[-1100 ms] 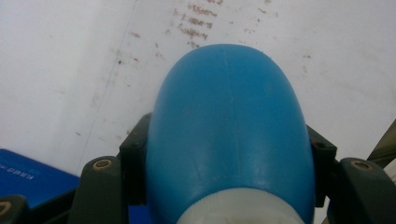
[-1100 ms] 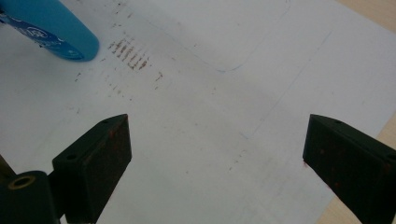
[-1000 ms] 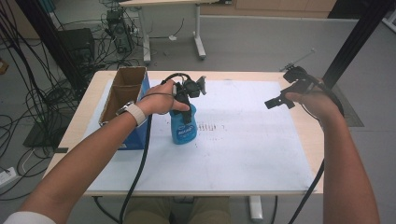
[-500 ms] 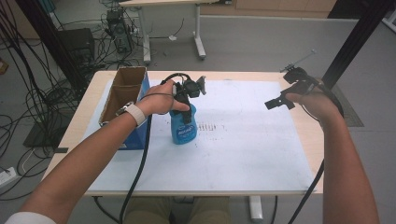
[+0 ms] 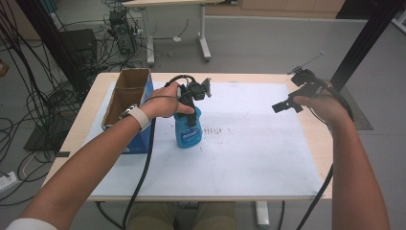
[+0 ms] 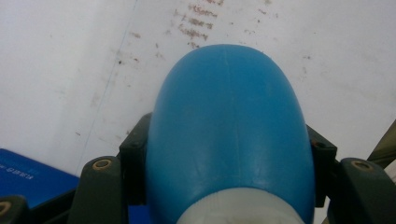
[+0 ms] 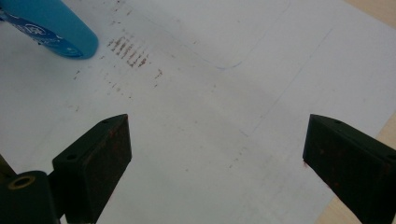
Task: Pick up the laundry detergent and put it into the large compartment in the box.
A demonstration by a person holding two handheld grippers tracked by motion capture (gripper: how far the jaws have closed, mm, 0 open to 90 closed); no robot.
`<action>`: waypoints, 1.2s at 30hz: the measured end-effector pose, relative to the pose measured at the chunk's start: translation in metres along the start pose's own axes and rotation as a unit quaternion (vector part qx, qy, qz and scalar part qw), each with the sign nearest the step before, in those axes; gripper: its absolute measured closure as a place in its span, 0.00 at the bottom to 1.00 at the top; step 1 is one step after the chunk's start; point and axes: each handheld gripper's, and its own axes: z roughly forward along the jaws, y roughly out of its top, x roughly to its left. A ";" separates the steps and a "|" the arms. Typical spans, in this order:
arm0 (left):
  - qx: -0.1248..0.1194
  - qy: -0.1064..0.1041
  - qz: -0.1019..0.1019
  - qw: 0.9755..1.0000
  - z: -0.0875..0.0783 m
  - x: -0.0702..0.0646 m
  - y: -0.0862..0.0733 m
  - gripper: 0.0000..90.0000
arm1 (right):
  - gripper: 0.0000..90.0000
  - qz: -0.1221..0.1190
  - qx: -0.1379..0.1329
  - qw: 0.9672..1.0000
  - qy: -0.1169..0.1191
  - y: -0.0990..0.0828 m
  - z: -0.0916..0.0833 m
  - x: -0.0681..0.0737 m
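High view: left gripper (image 5: 194,108) clamped on the blue bottle (image 5: 187,129)
Nothing has shifted; right gripper (image 5: 294,96) fingers gape empty, bottle not yet lifted off the tabletop (image 5: 249,163)

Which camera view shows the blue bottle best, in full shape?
The high view: the blue bottle stands whole on the white sheet, its top held by the left gripper. The left gripper view gives a close-up of its shoulder; the right gripper view catches just its base.

The high view looks down and toward twelve o'clock over the worktop (image 5: 239,163); both claw views sit close above it (sharing the blue bottle (image 6: 229,135)).
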 end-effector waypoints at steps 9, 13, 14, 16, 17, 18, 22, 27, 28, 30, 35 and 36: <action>-0.001 -0.002 -0.001 1.000 0.000 0.001 0.000 0.42 | 0.09 -0.001 0.001 1.000 0.002 0.001 0.001 0.000; 0.000 -0.001 -0.001 1.000 0.000 0.001 0.000 0.42 | 0.09 0.000 0.001 1.000 0.001 0.000 0.001 0.000; 0.000 -0.002 0.000 1.000 0.000 0.001 0.000 0.42 | 0.09 0.000 0.000 1.000 0.001 0.000 0.001 0.000; 0.000 -0.002 0.001 1.000 0.000 0.001 0.000 0.42 | 0.09 0.002 0.001 1.000 0.001 -0.001 0.002 0.000; 0.001 -0.003 0.000 1.000 0.000 0.002 0.000 0.42 | 0.09 0.001 0.001 1.000 0.002 -0.001 0.002 -0.001; 0.000 -0.003 0.000 1.000 0.000 0.002 0.000 0.42 | 0.09 0.001 0.001 1.000 0.002 -0.001 0.002 -0.001; 0.002 -0.003 0.001 1.000 0.000 0.002 0.000 0.42 | 0.09 0.002 0.002 1.000 0.003 -0.002 0.002 -0.001; 0.003 -0.003 -0.003 1.000 0.000 0.001 0.001 0.42 | 0.09 0.002 0.003 1.000 0.005 -0.002 0.004 -0.002; 0.003 -0.002 -0.003 1.000 0.000 0.001 0.001 0.42 | 0.09 0.003 0.003 1.000 0.006 -0.002 0.004 -0.002; 0.005 -0.002 -0.003 1.000 0.000 0.001 0.002 0.42 | 0.09 0.003 0.003 1.000 0.005 -0.002 0.004 -0.002; 0.004 -0.002 -0.004 1.000 0.000 0.001 0.001 0.42 | 0.09 0.003 0.001 1.000 0.005 -0.004 0.002 -0.002; 0.003 -0.002 -0.004 1.000 0.000 0.001 0.001 0.42 | 0.09 0.003 0.001 1.000 0.004 -0.004 0.001 -0.002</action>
